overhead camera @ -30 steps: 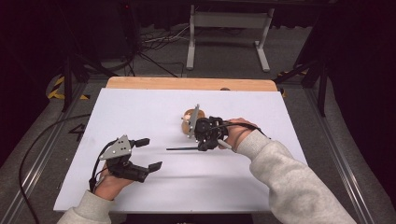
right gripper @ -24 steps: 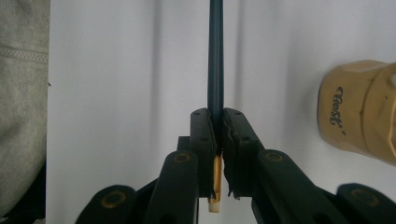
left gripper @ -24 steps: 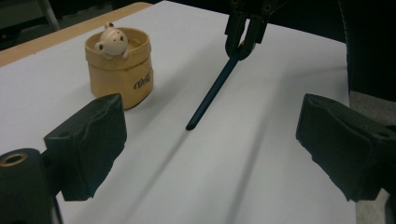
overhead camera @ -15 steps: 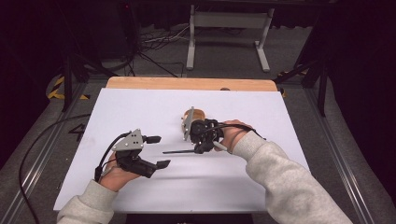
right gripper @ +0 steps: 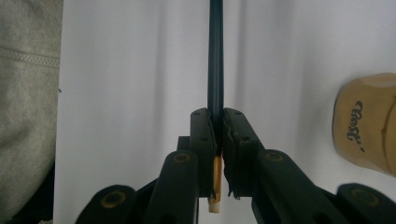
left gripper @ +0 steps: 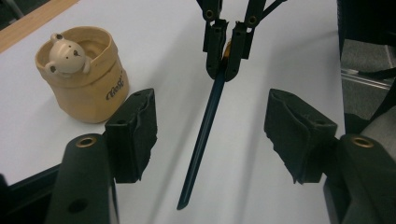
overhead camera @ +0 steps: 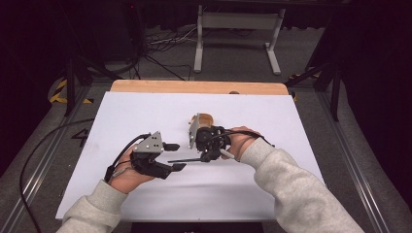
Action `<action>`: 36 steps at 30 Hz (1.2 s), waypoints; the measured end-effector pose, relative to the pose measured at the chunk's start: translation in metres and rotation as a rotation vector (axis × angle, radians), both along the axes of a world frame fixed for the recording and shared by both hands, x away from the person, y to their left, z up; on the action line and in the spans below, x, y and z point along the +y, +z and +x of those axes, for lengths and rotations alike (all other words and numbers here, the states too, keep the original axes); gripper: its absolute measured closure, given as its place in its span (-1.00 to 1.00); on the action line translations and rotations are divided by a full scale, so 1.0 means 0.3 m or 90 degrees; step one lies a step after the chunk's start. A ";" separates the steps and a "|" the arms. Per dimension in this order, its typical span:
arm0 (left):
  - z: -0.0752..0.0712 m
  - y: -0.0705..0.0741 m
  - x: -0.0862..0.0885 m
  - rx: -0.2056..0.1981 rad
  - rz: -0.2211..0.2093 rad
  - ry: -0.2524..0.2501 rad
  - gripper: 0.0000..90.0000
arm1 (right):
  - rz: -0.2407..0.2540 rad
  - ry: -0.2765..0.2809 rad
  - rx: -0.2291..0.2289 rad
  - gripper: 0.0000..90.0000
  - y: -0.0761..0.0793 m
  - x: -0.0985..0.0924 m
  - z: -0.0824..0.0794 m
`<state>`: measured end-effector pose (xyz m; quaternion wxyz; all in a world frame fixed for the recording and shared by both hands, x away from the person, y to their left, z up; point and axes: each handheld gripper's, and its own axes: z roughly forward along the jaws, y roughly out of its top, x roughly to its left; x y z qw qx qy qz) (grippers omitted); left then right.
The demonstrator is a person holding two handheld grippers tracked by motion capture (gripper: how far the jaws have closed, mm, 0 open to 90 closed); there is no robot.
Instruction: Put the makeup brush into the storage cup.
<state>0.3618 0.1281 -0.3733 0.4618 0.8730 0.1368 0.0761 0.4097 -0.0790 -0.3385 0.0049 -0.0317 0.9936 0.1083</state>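
Right hand-held gripper (right gripper: 218, 140) clamping pencil (right gripper: 215, 60)

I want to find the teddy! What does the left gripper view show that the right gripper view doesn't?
Left gripper view: the little bear peeking out of the cup, the free tip of the pencil, and the left tool. Its jaws have just been closing, with the pencil between them but untouched. Right gripper view: a grey sleeve and the pencil's yellow end behind the right tool, which is shut on it. Both: the pencil, the cup and the white table.
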 end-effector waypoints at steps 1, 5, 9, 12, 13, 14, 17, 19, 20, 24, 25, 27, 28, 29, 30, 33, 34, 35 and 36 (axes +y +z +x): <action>0.000 0.000 0.000 0.000 0.000 0.000 -0.18 | 0.000 0.000 0.000 0.85 0.000 0.000 0.000; 0.007 -0.005 -0.018 0.004 0.017 -0.009 -0.15 | -0.001 0.001 0.003 0.85 -0.005 0.007 -0.003; 0.015 -0.014 -0.034 0.017 0.039 -0.024 -0.12 | -0.001 0.001 0.005 0.85 -0.006 0.008 -0.002; 0.022 -0.018 -0.044 0.024 0.057 -0.028 -0.10 | -0.002 0.002 0.006 0.85 -0.008 0.009 -0.002; 0.023 -0.019 -0.047 0.027 0.062 -0.030 -0.08 | -0.006 -0.001 0.008 0.85 -0.008 0.009 -0.003; 0.025 -0.019 -0.050 0.028 0.067 -0.031 -0.08 | -0.007 -0.002 0.009 0.85 -0.008 0.010 -0.004; 0.030 -0.022 -0.058 0.036 0.085 -0.036 -0.05 | -0.001 0.002 0.007 0.85 -0.013 0.012 -0.003; 0.033 -0.024 -0.063 0.041 0.098 -0.038 -0.04 | -0.001 0.001 0.008 0.85 -0.014 0.013 -0.003; 0.037 -0.026 -0.069 0.052 0.108 -0.044 -0.04 | 0.001 0.001 0.009 0.85 -0.016 0.012 -0.004; 0.044 -0.028 -0.081 0.069 0.130 -0.053 0.00 | -0.011 -0.001 0.012 0.85 -0.016 0.011 -0.005; 0.048 -0.028 -0.084 0.072 0.137 -0.055 0.02 | -0.010 -0.001 0.013 0.85 -0.016 0.010 -0.005; 0.052 -0.030 -0.088 0.082 0.143 -0.057 0.07 | -0.005 0.002 0.011 0.85 -0.015 0.008 -0.003; 0.054 -0.030 -0.090 0.086 0.150 -0.060 0.09 | -0.006 0.004 0.011 0.85 -0.015 0.008 -0.002; 0.057 -0.031 -0.093 0.089 0.158 -0.060 0.10 | -0.003 0.005 0.010 0.85 -0.016 0.007 -0.003; 0.059 -0.031 -0.094 0.093 0.163 -0.063 0.13 | -0.003 0.005 0.010 0.85 -0.016 0.007 -0.003; 0.061 -0.034 -0.096 0.096 0.167 -0.063 0.22 | -0.005 0.006 0.010 0.85 -0.017 0.006 -0.004; 0.062 -0.035 -0.097 0.097 0.172 -0.064 0.22 | -0.005 0.006 0.010 0.85 -0.017 0.006 -0.004; 0.063 -0.036 -0.098 0.097 0.177 -0.063 0.25 | -0.002 0.005 0.010 0.85 -0.017 0.006 -0.005; 0.064 -0.040 -0.100 0.096 0.184 -0.067 0.38 | -0.001 0.006 0.011 0.85 -0.017 0.006 -0.005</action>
